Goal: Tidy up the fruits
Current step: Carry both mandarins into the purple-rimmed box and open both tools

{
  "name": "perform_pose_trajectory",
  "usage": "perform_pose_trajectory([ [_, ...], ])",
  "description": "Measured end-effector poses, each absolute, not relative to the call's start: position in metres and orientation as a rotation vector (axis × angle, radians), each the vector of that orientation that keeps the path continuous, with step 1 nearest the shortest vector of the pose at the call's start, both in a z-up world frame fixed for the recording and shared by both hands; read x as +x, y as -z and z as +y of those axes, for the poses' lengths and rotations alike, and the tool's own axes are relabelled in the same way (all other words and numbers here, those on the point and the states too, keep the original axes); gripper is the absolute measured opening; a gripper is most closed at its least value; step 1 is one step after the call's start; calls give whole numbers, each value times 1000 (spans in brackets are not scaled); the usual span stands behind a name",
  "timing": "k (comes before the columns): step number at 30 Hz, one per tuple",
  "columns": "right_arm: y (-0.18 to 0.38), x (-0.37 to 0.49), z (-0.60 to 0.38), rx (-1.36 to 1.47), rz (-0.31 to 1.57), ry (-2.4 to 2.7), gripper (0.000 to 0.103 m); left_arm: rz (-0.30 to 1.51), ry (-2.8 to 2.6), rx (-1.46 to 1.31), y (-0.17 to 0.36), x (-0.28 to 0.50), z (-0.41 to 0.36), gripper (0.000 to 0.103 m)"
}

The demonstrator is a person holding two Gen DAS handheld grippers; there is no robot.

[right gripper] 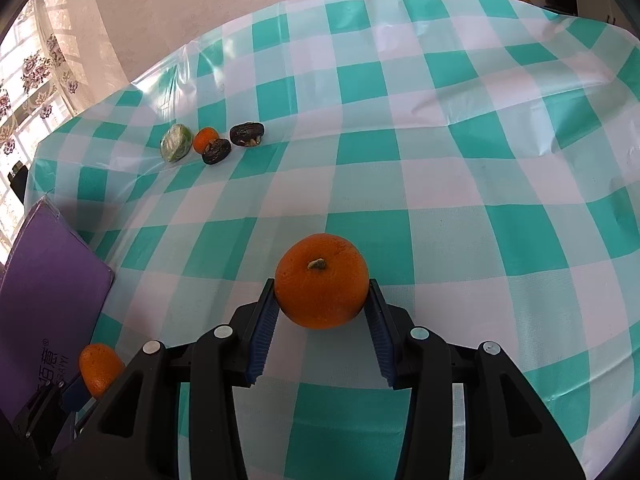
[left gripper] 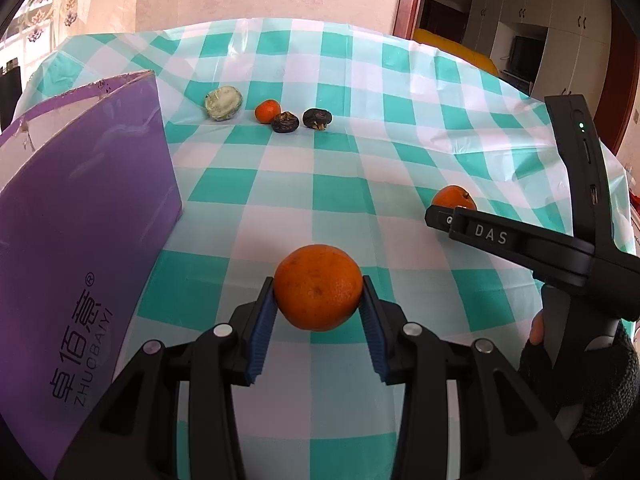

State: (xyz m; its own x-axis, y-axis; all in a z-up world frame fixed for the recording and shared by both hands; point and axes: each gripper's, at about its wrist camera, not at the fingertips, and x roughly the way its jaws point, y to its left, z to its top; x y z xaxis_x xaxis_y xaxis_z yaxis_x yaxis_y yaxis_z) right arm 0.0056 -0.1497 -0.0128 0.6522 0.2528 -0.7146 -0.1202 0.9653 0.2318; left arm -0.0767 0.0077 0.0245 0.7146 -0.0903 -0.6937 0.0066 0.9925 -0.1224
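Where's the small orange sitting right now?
Far across the table: the small orange sits between the green fruit and a dark fruit, which it appears to touch; left of centre in both views.

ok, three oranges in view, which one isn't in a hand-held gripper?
The small orange in the far cluster, lying on the tablecloth by two dark fruits. The other two are each clamped between blue pads.

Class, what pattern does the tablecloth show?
The tablecloth shows teal, pale mint and white checks, clearest in the right wrist view.
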Motion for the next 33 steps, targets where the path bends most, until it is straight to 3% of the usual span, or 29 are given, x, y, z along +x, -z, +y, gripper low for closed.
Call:
perform_pose_trajectory([
  [6, 9, -11, -141, 127, 833, -219, 43, 757, 63, -124, -36, -95, 13, 41],
  [19, -73, -47, -52, 56, 682, -529, 43, 444, -97, -121, -142, -175, 86, 41],
  [29, -119, -66, 58, -103, 637, -767, 43, 545, -325, -164, -148, -209, 190, 41],
  [33, -113, -64, 116, -295, 728, -817, 43, 672, -359, -137, -134, -207, 209, 41],
])
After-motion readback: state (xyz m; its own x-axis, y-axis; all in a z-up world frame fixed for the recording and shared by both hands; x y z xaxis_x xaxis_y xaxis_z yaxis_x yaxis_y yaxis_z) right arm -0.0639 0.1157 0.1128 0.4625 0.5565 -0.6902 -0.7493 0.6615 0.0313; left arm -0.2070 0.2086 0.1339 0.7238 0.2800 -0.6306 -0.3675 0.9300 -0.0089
